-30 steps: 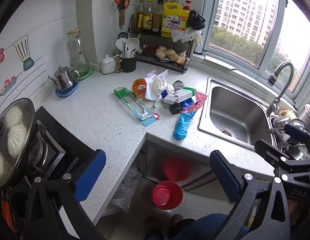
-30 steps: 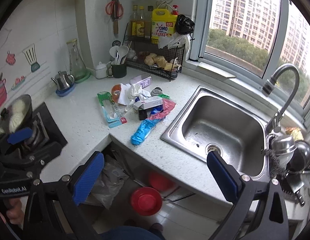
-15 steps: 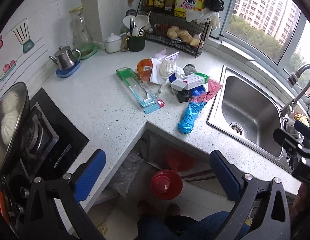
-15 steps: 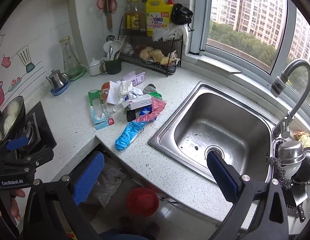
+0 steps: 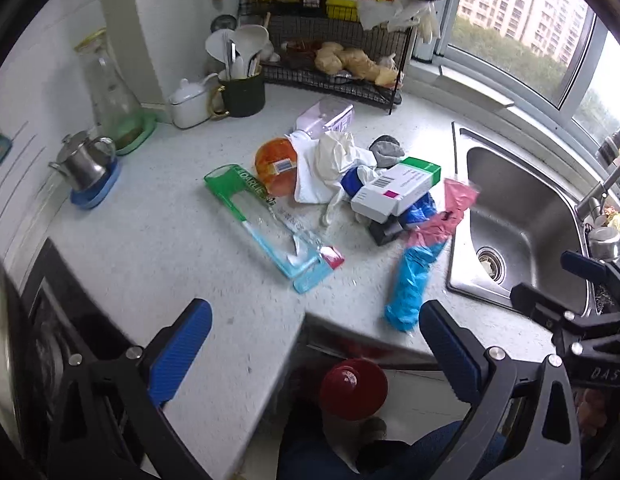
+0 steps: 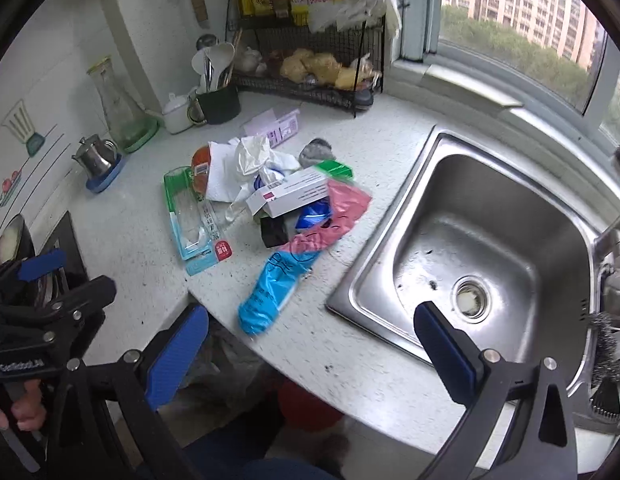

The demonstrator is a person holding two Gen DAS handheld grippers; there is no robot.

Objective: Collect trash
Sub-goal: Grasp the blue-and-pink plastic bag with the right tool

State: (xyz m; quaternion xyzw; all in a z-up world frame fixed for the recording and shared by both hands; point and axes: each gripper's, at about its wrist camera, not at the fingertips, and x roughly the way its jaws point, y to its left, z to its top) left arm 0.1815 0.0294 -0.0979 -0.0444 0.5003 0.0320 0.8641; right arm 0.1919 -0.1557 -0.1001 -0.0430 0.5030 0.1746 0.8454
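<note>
**Trash pile ahead, nothing gripped**

Both your left gripper (image 5: 316,350) and right gripper (image 6: 310,346) have fingers wide apart, empty. The trash (image 5: 350,196) lies heaped on the bench (image 5: 157,248) well ahead of them, beside the sink (image 6: 482,240). The slick blue bag (image 6: 269,296) overhangs the edge just ahead; a nudge could drop it. The stiff box (image 6: 293,196) rests on limp, crumpled plastic, so pulling beneath may topple it.
</note>
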